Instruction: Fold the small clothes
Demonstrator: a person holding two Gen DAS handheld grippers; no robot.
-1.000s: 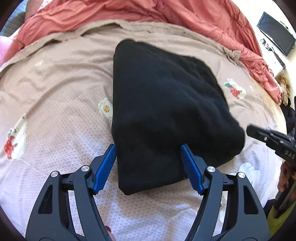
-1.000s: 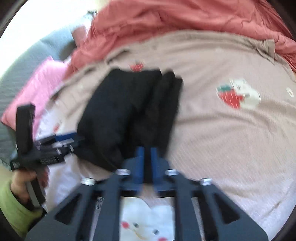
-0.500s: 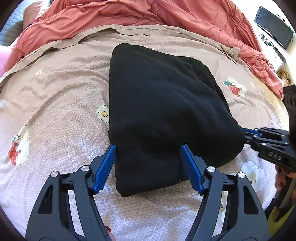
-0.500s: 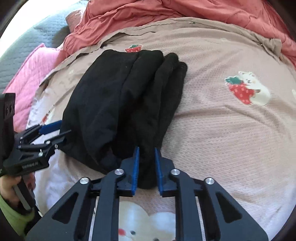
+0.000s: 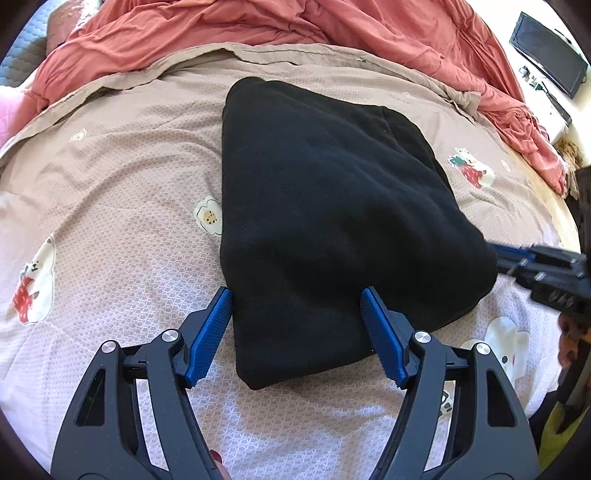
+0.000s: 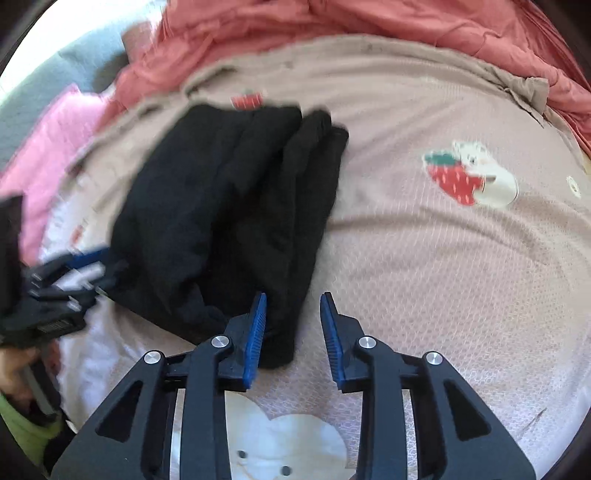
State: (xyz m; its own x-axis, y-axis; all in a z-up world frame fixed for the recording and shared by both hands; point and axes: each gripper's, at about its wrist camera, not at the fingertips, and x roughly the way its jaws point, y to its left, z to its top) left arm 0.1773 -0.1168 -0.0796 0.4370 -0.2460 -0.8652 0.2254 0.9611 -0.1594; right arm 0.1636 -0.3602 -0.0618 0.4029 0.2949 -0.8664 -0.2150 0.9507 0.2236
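A black garment [image 5: 325,206], folded into a thick rectangle, lies flat on the beige bedsheet [image 5: 110,184]. My left gripper [image 5: 295,306] hangs open over its near corner, one blue pad at the left edge and the other over the fabric. In the right wrist view the garment [image 6: 221,206] shows stacked folds along its right side. My right gripper [image 6: 293,317] is at the near end of those folds and its jaws are opening. The fabric's tip lies by the left pad [image 6: 255,339]; the right pad is clear. Each gripper also appears in the other's view: the right gripper [image 5: 517,258] and the left gripper [image 6: 85,266].
A rumpled salmon quilt [image 5: 258,26] is heaped along the far side of the bed. A pink pillow [image 6: 44,155] lies at the left, and a dark monitor [image 5: 546,55] stands beyond the bed at the right. Hands and a green sleeve [image 6: 22,424] hold the grippers.
Half a second ago the right gripper was pinched on the garment's near edge; its pads now stand apart and the fabric lies loose. The left gripper and the garment have not moved.
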